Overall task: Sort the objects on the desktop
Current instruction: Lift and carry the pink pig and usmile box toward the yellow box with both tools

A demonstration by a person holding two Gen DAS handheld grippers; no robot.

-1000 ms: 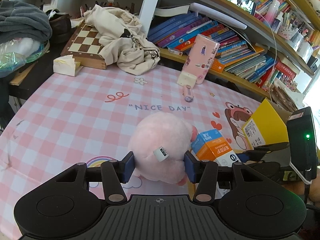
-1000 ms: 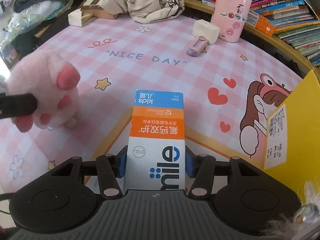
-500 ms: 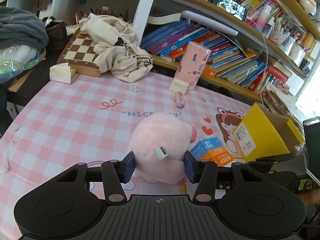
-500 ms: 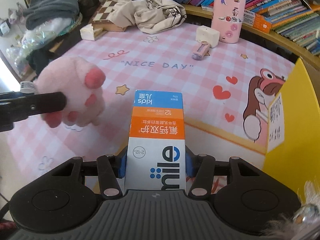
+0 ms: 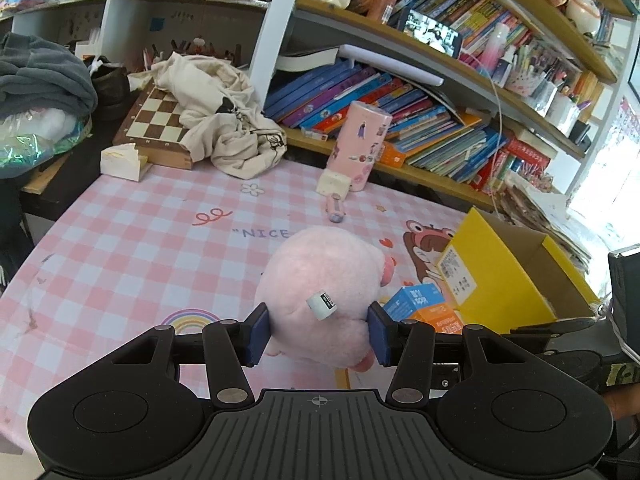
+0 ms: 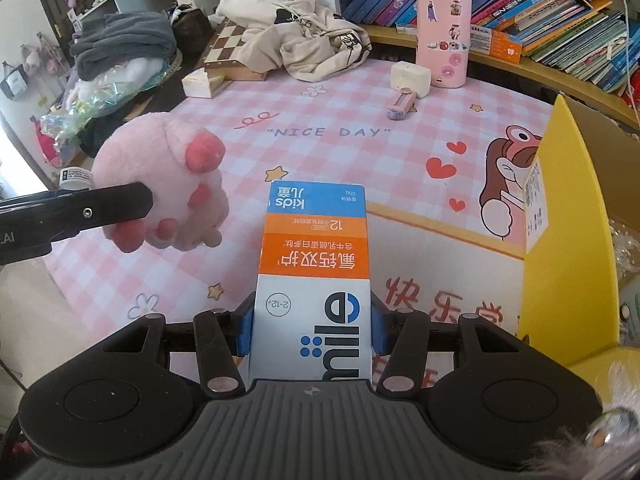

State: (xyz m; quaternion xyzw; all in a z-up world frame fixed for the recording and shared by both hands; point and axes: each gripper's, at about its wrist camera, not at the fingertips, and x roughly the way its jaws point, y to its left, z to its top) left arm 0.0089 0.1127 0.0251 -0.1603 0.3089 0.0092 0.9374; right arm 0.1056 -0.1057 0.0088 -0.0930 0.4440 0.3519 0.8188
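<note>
- The left gripper was clenched on the pink plush toy, its blue pads sunk into the soft sides low on the body; seen from the right wrist, the toy hung clear of the checked tablecloth.
- The right gripper was clamped on the toothpaste box at its near end, most of the box jutting forward past the pads.
- Risk at the left claw: the plush could have squirmed out, since stuffing gives way under a pinch and the bulk sat ahead of the pads.
- Risk at the right claw: the long overhang could have levered the box down or twisted it in the grip on any quick swing.
- Further out, toy and box hung near each other, so the two loads might have knocked together.
- The yellow cardboard box stood open just to the right; its raised flap could have caught either load, if that was where they were bound.
- The pink cylinder and small items at the far edge lay well apart.
</note>
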